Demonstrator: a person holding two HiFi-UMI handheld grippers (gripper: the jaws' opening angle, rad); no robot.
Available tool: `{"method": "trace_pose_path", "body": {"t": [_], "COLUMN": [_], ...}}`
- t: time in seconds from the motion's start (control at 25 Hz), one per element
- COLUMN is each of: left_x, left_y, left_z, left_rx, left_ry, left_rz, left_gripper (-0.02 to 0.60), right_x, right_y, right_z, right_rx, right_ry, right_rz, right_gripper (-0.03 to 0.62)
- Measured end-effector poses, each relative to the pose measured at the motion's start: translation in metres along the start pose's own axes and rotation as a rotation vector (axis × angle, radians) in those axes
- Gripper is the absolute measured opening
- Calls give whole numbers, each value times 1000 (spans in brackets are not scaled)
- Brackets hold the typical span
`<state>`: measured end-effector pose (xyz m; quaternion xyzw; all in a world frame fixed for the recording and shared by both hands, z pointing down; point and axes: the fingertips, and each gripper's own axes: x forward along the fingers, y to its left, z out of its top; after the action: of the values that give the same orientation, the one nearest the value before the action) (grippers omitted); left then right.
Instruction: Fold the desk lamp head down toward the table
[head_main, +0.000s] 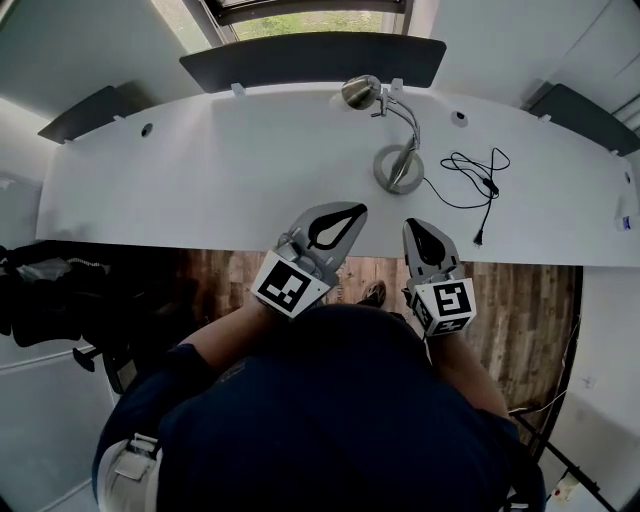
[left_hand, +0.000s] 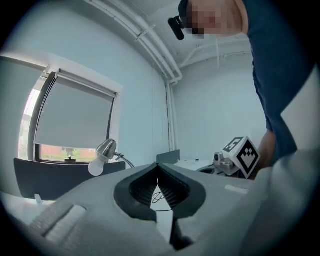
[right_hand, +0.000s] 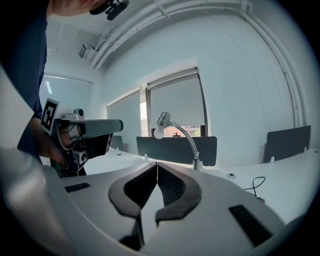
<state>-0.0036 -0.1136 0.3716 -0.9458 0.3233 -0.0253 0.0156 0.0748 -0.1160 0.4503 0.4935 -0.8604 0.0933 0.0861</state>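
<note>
A silver desk lamp stands on the white desk (head_main: 220, 180), its round base (head_main: 398, 168) right of centre. A curved neck rises from the base to the lamp head (head_main: 359, 92) near the back edge; the head shows with its white bulb in the left gripper view (left_hand: 102, 156) and in the right gripper view (right_hand: 161, 123). My left gripper (head_main: 360, 208) hovers over the desk's front edge, shut and empty, short of the base. The right gripper (head_main: 411, 222) hangs beside it, also shut with nothing held. Both grippers are apart from the lamp.
The lamp's black cord (head_main: 478, 178) lies coiled on the desk right of the base, its plug near the front edge. Dark divider panels (head_main: 310, 58) line the desk's back edge below a window. Wooden floor (head_main: 520, 310) shows beneath the desk. Black bags (head_main: 45, 295) sit at left.
</note>
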Motion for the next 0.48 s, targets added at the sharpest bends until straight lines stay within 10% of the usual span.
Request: {"method": "trace_pose_path", "body": {"t": [0.48], "left_x": [75], "left_y": [35], "left_z": [-1], "left_rx": [121], "left_ry": [53], "left_rz": [126], "left_gripper": [7], "right_x": [62], "right_y": [-78], "right_z": [-4], "right_rx": [-12], "right_ry": [13], "right_rz": [72], "right_gripper": [12]}}
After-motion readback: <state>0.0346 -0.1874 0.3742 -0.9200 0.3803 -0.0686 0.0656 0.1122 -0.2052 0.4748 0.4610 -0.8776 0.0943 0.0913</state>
